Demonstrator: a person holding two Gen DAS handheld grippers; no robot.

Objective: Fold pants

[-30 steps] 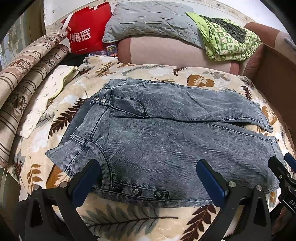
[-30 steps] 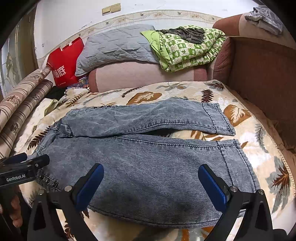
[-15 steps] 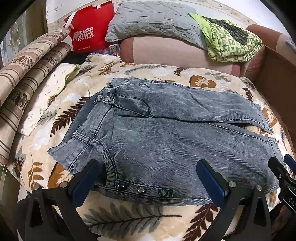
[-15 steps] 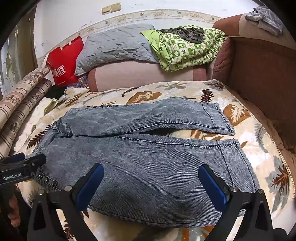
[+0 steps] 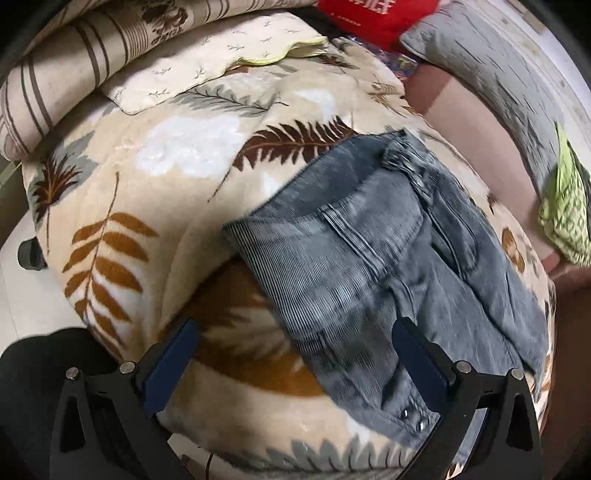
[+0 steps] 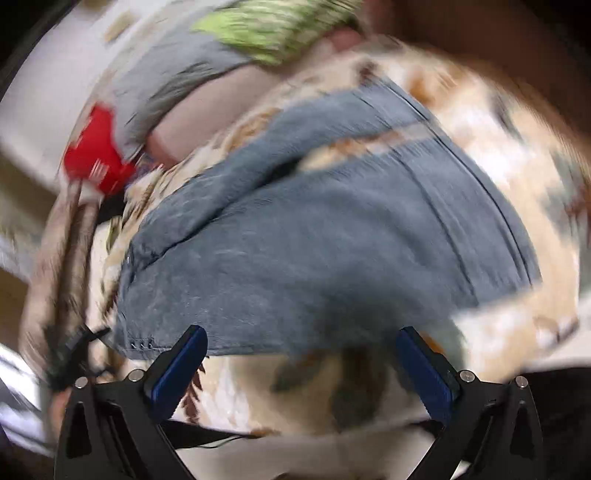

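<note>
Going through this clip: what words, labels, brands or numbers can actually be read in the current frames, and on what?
None can be read.
Red bag, left wrist view: a line of white print near its lower edge, too small and cut off to read.
Red bag, right wrist view: white marks, smeared by motion blur.
Jeans: no label visible, only metal snaps.

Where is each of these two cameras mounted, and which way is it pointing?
Left wrist view: rides the left gripper, facing forward over its open blue-padded fingers at the waistband end of the grey-blue denim pants on the leaf-print blanket.
Right wrist view: rides the right gripper, very blurred, facing the pants' nearer leg; its open fingers show.
Shared: pants, blanket, red bag, green checked cloth.
</note>
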